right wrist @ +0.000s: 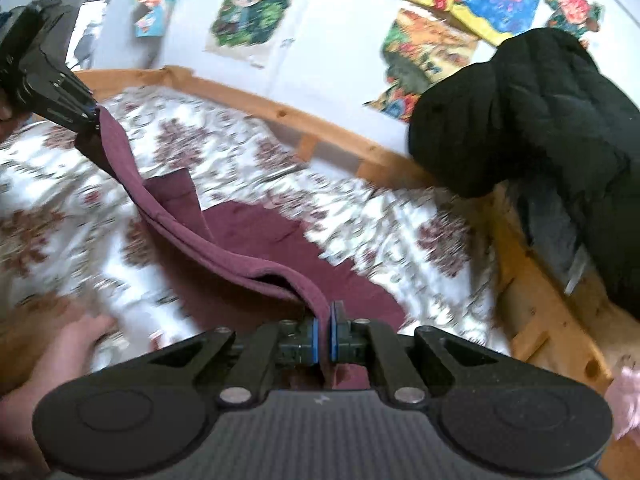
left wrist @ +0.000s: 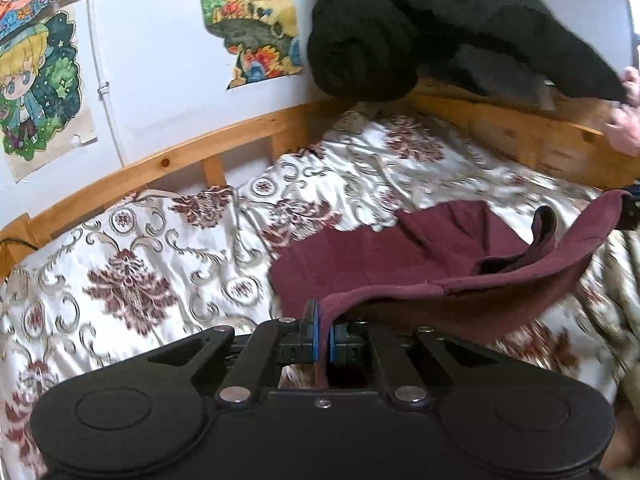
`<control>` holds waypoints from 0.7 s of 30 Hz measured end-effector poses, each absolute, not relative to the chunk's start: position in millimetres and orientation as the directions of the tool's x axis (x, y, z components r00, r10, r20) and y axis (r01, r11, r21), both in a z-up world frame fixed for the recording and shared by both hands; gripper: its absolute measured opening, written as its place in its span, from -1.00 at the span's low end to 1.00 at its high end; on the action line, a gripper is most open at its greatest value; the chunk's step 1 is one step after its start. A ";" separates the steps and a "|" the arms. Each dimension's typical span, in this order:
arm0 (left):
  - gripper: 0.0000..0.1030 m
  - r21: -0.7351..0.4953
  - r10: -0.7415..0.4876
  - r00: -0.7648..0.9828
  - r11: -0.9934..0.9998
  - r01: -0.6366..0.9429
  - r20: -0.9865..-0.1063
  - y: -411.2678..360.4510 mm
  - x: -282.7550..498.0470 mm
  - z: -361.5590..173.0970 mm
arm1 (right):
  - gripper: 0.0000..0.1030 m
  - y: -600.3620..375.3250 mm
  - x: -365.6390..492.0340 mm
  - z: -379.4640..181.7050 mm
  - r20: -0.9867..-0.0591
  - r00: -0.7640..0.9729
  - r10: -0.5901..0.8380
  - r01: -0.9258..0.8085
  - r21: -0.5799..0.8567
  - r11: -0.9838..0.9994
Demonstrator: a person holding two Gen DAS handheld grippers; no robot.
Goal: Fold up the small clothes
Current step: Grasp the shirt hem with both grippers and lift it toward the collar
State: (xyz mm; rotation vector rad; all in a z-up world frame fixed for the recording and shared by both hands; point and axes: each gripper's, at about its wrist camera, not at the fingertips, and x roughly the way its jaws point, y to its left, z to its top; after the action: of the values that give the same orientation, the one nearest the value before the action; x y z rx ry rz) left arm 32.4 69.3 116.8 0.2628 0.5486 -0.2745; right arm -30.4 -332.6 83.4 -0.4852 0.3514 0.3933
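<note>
The left hand-held gripper (left wrist: 324, 336) has its blue-padded jaws pressed together on one edge of a maroon garment (left wrist: 400, 256), pinching the fabric between them. The right hand-held gripper (right wrist: 324, 340) does the same on another part of that edge, its jaws clamped tight on the cloth. Seen from the right wrist camera, the left hand-held gripper (right wrist: 86, 114) appears at the upper left, with the maroon edge stretching in a sagging band from it down to the right one. The pinched edge is lifted off the bed (left wrist: 140, 240), while the rest of the garment trails down and lies on the bedspread near the bed's foot corner. A dark lining shows where the raised edge folds open.

The bedspread is white satin with dark red floral medallions. A pale wooden bed frame (left wrist: 168, 162) runs along the far edge and the foot of the bed. A black padded jacket (left wrist: 400, 28) is draped over the frame's corner. Colourful cartoon drawings (left wrist: 36, 92) are taped to the white wall beyond. Part of a person's hand (left wrist: 624, 120) shows at the right edge of the left wrist view.
</note>
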 end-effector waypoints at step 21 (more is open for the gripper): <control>-0.90 0.248 0.055 0.689 0.951 0.184 -0.723 12.0 300.6 24.6 | -0.86 -317.6 198.2 -32.2 -0.453 0.884 0.114 -0.249 -0.251 0.935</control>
State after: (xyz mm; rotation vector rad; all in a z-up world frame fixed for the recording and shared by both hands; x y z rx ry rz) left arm 300.6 12.0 24.6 0.3138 0.8115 -0.0731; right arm 198.2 -317.6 -32.2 -0.3100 0.4489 0.1918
